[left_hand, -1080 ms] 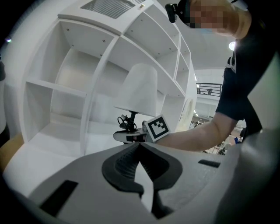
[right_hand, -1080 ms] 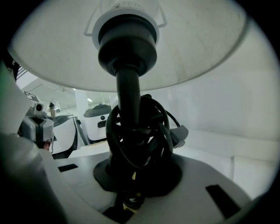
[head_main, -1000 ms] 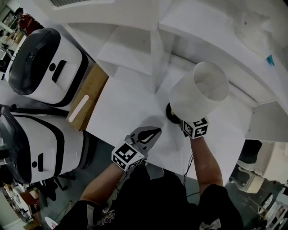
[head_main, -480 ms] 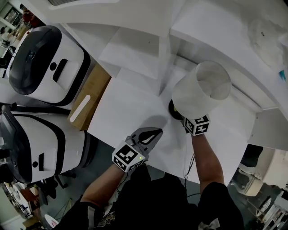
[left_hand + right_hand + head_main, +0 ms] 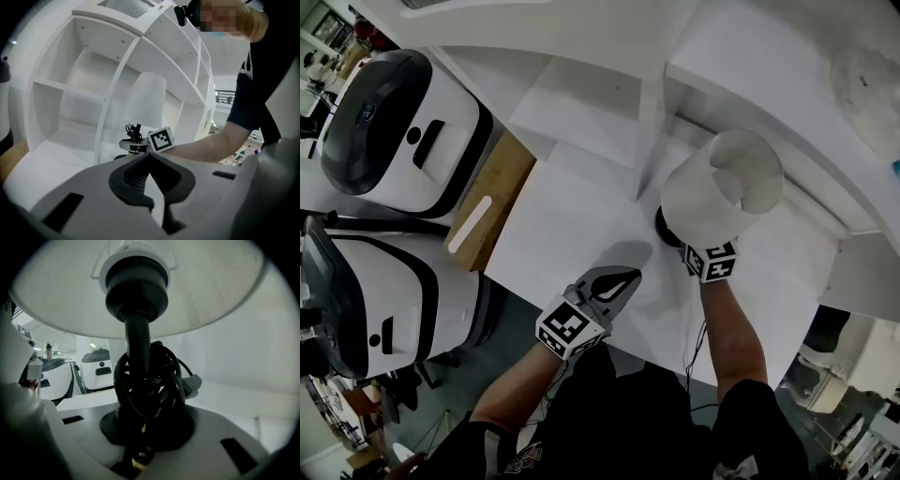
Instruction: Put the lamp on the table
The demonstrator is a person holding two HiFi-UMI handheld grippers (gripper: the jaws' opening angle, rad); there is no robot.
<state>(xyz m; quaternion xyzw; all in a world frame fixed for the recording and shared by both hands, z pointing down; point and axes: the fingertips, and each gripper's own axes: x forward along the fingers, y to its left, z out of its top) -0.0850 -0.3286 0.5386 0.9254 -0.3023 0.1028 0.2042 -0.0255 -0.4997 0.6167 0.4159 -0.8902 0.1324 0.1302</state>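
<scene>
The lamp has a white shade [image 5: 722, 187], a black stem [image 5: 138, 343] and a black cord [image 5: 159, 380] wound round the stem. It stands upright over the white table [image 5: 572, 216], with its dark base [image 5: 666, 230] at or just above the surface, in front of the shelf. My right gripper [image 5: 694, 251] is shut on the low part of the stem, seen close up in the right gripper view [image 5: 140, 446]. My left gripper [image 5: 623, 277] is shut and empty at the table's near edge. It points at the lamp [image 5: 147, 103].
A white shelf unit [image 5: 609, 103] with open compartments rises behind the table. A wooden box [image 5: 487, 202] sits at the table's left end. Two large white and black machines [image 5: 403, 131] [image 5: 366, 300] stand to the left of it.
The lamp in my right gripper has shifted a little across the table towards the shelf's upright. The left gripper has stayed where it was.
</scene>
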